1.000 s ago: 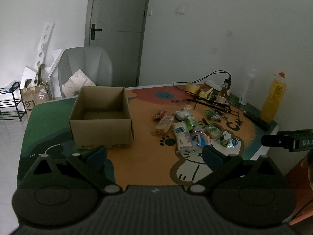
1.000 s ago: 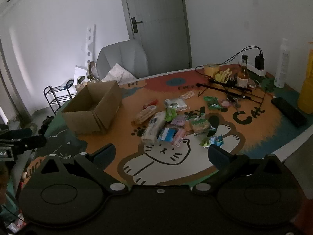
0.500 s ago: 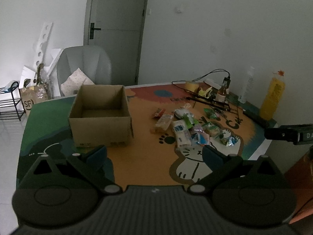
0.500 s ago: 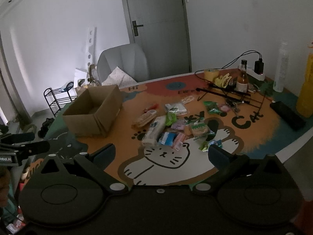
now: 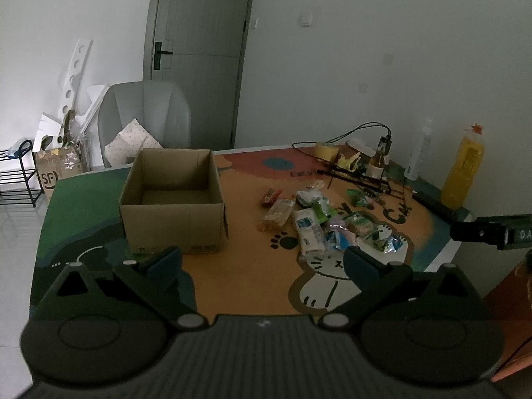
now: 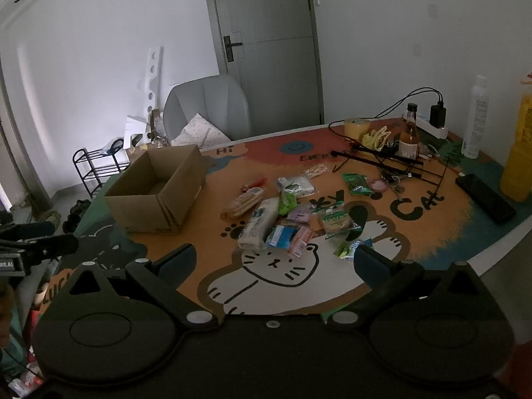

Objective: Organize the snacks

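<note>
On cat-print table (image 6: 432,249), cardboard box (image 5: 173,206), snacks (image 6: 282,219)

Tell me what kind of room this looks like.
Probably a room in a home or small office: a grey closed door, a grey padded chair, and a table with a cartoon cat mat holding an open brown cardboard box and snack packets.

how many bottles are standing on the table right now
3, all at the far right end: a small brown bottle by the cables, a tall white bottle near the wall, and a big yellow bottle at the edge. Clutter could hide more.
</note>
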Demonstrator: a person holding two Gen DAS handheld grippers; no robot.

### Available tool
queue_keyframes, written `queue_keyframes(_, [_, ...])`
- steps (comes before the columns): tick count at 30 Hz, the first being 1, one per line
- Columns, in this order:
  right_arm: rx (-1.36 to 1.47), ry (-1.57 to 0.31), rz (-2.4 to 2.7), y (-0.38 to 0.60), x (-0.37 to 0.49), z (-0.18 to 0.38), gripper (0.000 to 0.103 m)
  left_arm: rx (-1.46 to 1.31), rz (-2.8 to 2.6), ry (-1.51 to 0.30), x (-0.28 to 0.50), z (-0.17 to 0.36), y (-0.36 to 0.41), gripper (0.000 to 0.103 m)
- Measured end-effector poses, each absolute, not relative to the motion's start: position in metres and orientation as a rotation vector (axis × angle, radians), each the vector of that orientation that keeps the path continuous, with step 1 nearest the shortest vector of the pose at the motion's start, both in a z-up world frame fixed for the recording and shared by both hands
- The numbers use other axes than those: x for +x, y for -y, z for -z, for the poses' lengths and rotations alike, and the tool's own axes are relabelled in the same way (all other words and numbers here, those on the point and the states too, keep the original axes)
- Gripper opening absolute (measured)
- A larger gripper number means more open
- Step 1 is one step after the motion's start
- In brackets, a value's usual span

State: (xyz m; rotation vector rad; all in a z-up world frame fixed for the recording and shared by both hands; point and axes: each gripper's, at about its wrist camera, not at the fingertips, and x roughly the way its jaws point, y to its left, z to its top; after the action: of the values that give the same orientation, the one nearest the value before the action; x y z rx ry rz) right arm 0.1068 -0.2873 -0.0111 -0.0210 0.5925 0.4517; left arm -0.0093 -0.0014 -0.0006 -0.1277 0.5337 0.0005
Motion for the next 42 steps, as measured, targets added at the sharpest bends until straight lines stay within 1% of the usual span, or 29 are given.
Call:
queue_keyframes(27, [-0.005,-0.594,-0.439,0.294,0.11,0.009,0.103,-0.125,0.04,-0.514,-0.013,-0.008,0.002,0.103])
queue_keyframes(35, [0.009,-0.598,-0.422,0.301,0.12,0.013,0.103,-0.122,0.053,-0.521,-0.004,-0.008,0.005,0.103])
queue_keyframes(42, [0.024,-0.596,-0.405,0.31,0.137,0.024,0.103,-0.108,0.047,-0.483,0.013,-0.005,0.011,0.103])
